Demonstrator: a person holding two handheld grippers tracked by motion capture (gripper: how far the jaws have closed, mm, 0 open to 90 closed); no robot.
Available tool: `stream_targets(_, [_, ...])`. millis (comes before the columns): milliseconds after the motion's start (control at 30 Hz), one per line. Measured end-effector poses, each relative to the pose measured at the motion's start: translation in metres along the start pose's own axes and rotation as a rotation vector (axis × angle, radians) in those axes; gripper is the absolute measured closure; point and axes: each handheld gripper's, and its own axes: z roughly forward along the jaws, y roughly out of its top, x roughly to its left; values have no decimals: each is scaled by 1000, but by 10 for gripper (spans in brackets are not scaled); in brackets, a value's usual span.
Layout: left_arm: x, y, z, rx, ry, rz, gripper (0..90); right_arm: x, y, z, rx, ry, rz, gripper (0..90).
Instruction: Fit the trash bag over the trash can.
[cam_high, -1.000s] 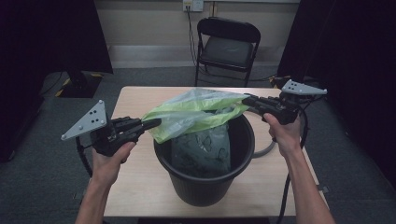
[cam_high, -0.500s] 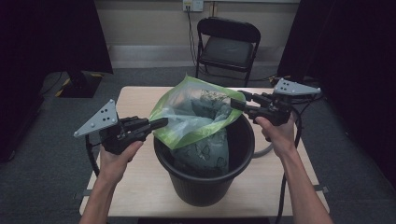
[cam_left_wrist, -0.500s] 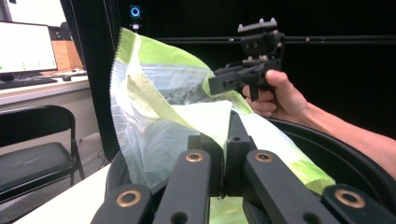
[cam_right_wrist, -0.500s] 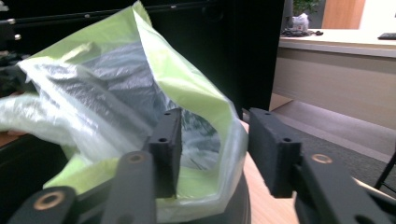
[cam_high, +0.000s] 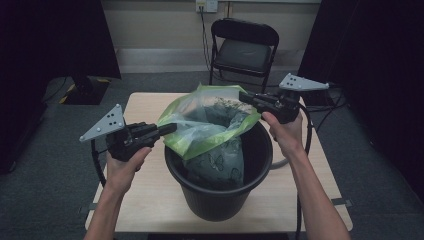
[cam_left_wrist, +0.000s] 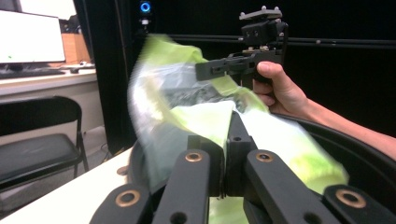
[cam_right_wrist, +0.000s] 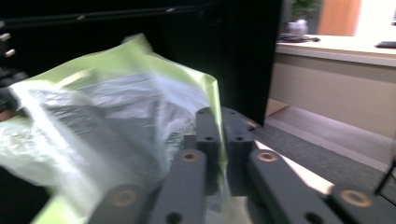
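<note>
While a folding chair (cam_high: 244, 47) waits at upper centre behind the wooden table (cam_high: 150, 200), left gripper (cam_high: 170, 129) and right gripper (cam_high: 244, 97), both clamped on the green bag (cam_high: 210, 125), have lifted it higher over the black bin (cam_high: 220, 200).

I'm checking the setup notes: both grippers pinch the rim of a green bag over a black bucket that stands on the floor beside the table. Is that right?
Not quite. The bucket stands on the wooden table, not on the floor, as the high view shows. The rest holds: the left gripper and the right gripper each pinch the rim of the green bag over it.
</note>
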Motion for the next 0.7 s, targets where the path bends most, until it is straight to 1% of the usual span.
stream_targets(33, [2, -2, -2, 5, 10, -4, 900, -7, -3, 0, -1, -8, 20, 900])
stream_targets(100, [7, -5, -4, 11, 22, -20, 900, -14, -7, -1, 9, -40, 33, 900])
stream_targets(133, [8, -6, -4, 20, 29, -20, 900, -20, -10, 0, 12, -20, 48, 900])
stream_targets(167, [9, -8, -3, 31, 35, -20, 899, -21, -12, 0, 18, -18, 51, 900])
stream_targets(200, [10, -9, -2, 31, 32, -16, 896, -21, -14, 2, 28, -31, 48, 900])
stream_targets(233, [11, -9, -2, 23, 30, -22, 875, -21, -14, 3, 32, -32, 47, 900])
stream_targets(267, [11, -8, -1, 11, 34, -31, 783, -20, -14, 4, 30, -25, 50, 900])
stream_targets(300, [11, -7, -1, 6, 39, -32, 697, -20, -14, 5, 27, -17, 51, 900])
stream_targets(367, [10, -3, -2, -5, 35, -20, 625, -19, -14, 6, 31, -12, 46, 900])
stream_targets(400, [10, -1, -2, -13, 33, -24, 594, -18, -13, 7, 29, -15, 43, 900])
stream_targets(433, [10, 1, -2, -22, 36, -25, 593, -18, -11, 7, 29, -13, 48, 900])
stream_targets(467, [10, 3, -2, -25, 37, -26, 632, -19, -10, 8, 29, -8, 49, 900])
stream_targets(500, [13, 4, -1, -22, 41, -24, 715, -19, -9, 9, 32, -5, 48, 900])
stream_targets(533, [15, 3, 0, -23, 46, -37, 777, -20, -8, 11, 33, 2, 50, 900])
stream_targets(567, [21, 2, 2, -24, 46, -53, 819, -22, -8, 12, 36, 7, 53, 900])
stream_targets(600, [25, 1, 4, -23, 58, -63, 882, -24, -8, 16, 46, 2, 61, 900])
stream_targets(633, [33, -2, 6, -9, 80, -72, 899, -26, -9, 19, 55, 2, 63, 900])
stream_targets(700, [45, -9, 10, 32, 138, -87, 900, -33, -13, 25, 86, -2, 71, 900])
